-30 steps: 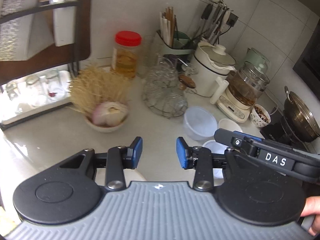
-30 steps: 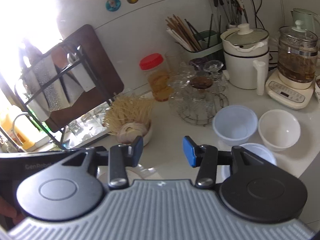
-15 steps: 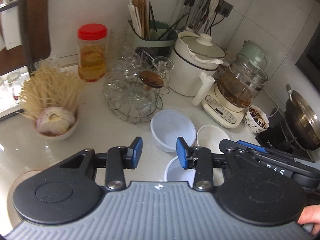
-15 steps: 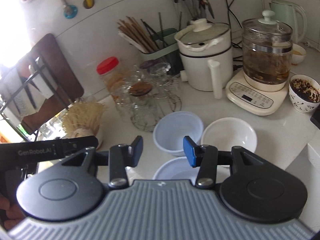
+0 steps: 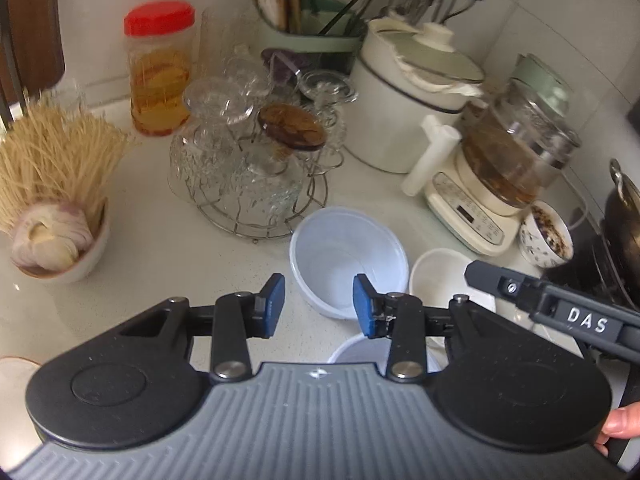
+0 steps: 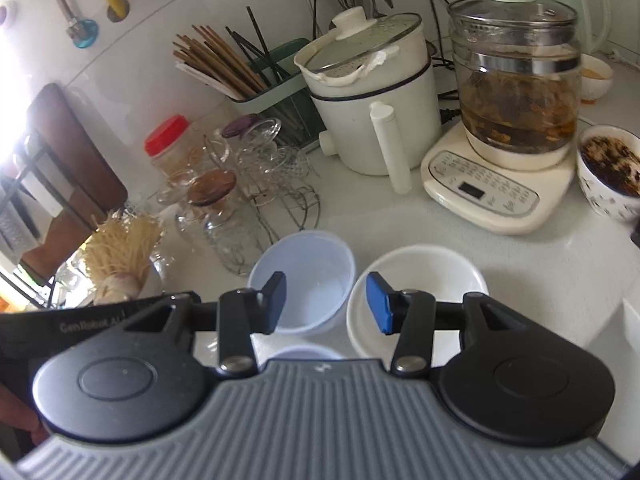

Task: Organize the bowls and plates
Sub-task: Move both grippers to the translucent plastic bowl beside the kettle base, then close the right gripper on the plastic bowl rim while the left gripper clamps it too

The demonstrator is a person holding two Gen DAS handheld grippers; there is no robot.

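Observation:
A translucent plastic bowl (image 5: 348,256) stands on the white counter, with a white bowl (image 5: 444,280) to its right and a second plastic bowl (image 5: 360,350) nearer me. My left gripper (image 5: 319,306) is open and empty, just above the near rim of the translucent bowl. My right gripper (image 6: 326,302) is open and empty, over the gap between the translucent bowl (image 6: 304,276) and the white bowl (image 6: 420,284). The near plastic bowl (image 6: 306,354) is mostly hidden under it. The right gripper also shows at the right in the left wrist view (image 5: 560,308).
A wire rack of glasses (image 5: 248,168), a red-lidded jar (image 5: 160,68), a bowl of noodles and garlic (image 5: 52,208), a white cooker (image 6: 372,100), a glass kettle (image 6: 512,120) and a patterned cup (image 6: 608,172) crowd the counter behind the bowls.
Both grippers have swung right and moved closer to the bowls, which now sit right at the fingertips. Both stay open.

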